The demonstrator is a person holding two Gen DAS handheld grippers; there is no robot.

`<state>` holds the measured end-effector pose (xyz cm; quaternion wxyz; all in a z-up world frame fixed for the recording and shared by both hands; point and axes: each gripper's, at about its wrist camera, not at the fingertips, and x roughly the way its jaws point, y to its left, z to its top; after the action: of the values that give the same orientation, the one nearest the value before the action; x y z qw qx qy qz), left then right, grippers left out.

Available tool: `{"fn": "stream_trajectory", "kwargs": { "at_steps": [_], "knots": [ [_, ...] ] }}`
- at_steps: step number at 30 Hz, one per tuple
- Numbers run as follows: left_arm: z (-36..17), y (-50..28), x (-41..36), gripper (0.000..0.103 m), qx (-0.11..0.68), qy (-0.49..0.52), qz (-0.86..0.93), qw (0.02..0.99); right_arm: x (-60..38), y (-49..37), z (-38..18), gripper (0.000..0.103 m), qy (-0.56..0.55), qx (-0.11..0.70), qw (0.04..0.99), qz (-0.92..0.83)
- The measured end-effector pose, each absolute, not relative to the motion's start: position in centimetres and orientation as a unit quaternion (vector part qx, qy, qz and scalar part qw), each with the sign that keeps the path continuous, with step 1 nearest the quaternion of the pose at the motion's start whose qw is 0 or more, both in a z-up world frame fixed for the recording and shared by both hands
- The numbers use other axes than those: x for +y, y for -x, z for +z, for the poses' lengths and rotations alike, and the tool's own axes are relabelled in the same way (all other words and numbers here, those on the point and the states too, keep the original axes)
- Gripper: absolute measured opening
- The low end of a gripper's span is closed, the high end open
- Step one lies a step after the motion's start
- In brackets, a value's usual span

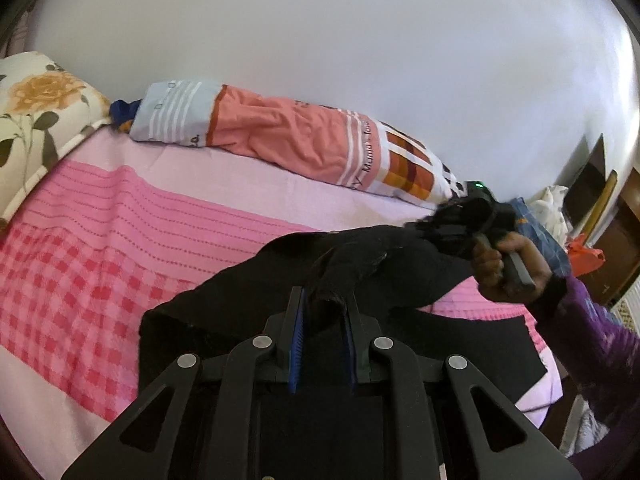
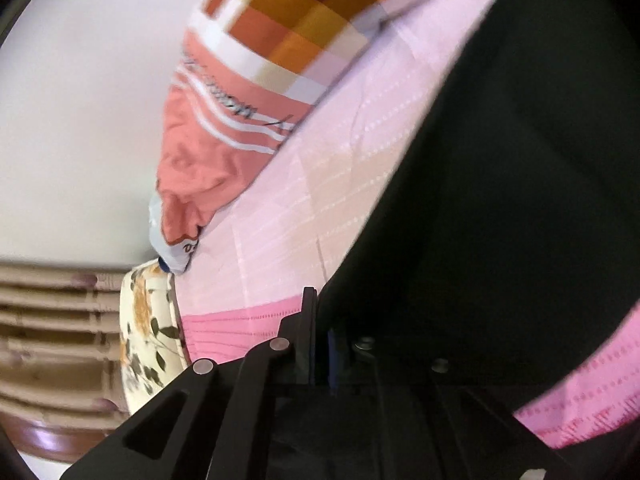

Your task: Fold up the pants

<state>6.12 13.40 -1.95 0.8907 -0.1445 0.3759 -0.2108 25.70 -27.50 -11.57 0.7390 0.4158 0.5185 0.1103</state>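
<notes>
pants (image 1: 360, 264) between left claw (image 1: 322, 304) fingers

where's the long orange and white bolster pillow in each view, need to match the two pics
Left wrist view: the long orange and white bolster pillow lies across the upper middle, along the far edge of the bed against the wall.
Right wrist view: it runs down the upper centre, tilted steeply and blurred.
Shared landmark: the cream floral pillow sits at the bolster's pale blue end in both.

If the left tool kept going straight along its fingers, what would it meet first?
The black pants it already grips; beyond them, probably the pink bedspread, then the long orange pillow by the wall, though depth is unclear.
</notes>
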Motion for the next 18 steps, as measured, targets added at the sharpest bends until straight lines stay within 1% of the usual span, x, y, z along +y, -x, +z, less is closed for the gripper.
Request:
{"fn": "stream_trajectory", "kwargs": {
  "at_steps": [5, 7, 12, 18],
  "knots": [
    [-1.8, -5.4, 15.1, 0.018, 0.384, 0.148, -0.192, 0.891, -28.8, -18.4, -9.7, 0.005, -0.407, 0.499, 0.756, 0.120],
    [-1.9, -4.7, 15.6, 0.018, 0.392, 0.145, -0.183, 0.890, -28.8, -15.1, -9.7, 0.005, -0.404, 0.503, 0.754, 0.123],
    [-2.8, -2.0, 16.6, 0.018, 0.409, 0.154, -0.164, 0.884, -27.6, -8.0, -11.4, 0.005, -0.410, 0.530, 0.731, 0.129],
    [-4.8, 1.5, 17.7, 0.018, 0.435, 0.181, -0.134, 0.872, -26.0, -2.6, -14.2, 0.005, -0.420, 0.560, 0.703, 0.125]
  ]
}}
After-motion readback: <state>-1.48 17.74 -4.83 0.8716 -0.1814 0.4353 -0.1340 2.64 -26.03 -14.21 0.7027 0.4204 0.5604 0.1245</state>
